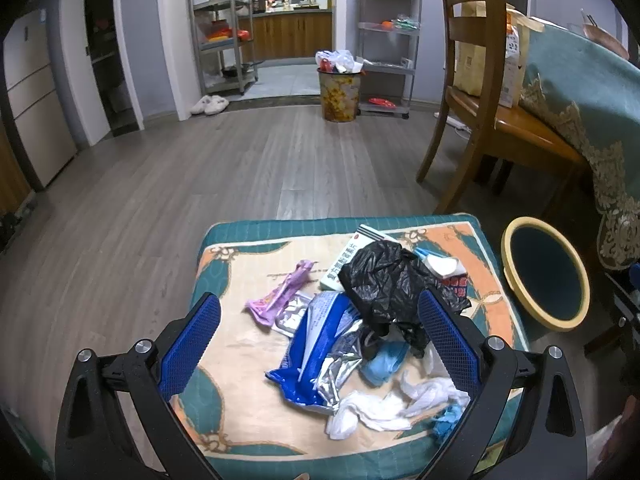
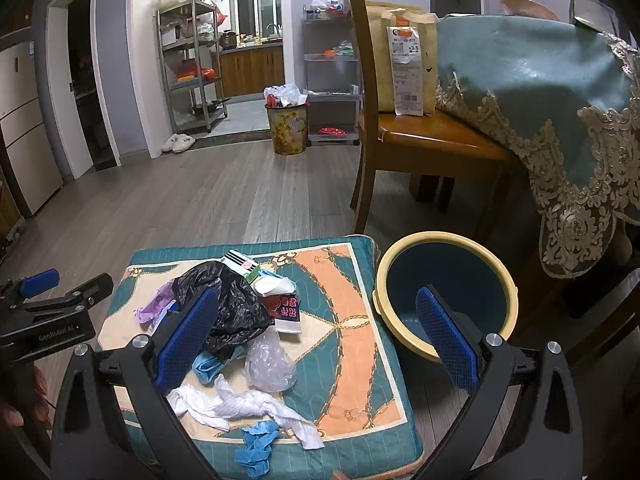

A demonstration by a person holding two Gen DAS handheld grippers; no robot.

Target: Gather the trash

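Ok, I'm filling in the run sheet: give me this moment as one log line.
left gripper: open, empty | right gripper: open, empty | trash pile: on cushion, untouched | bin: beside cushion, looks empty

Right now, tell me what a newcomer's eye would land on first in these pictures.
First, the heap of litter on the patterned cushion: a crumpled black bag on top, a blue packet and white tissue nearer the camera. Next, the empty bin with a yellow rim, on the floor right beside the cushion. Both tools, left and right, hang open above the heap.
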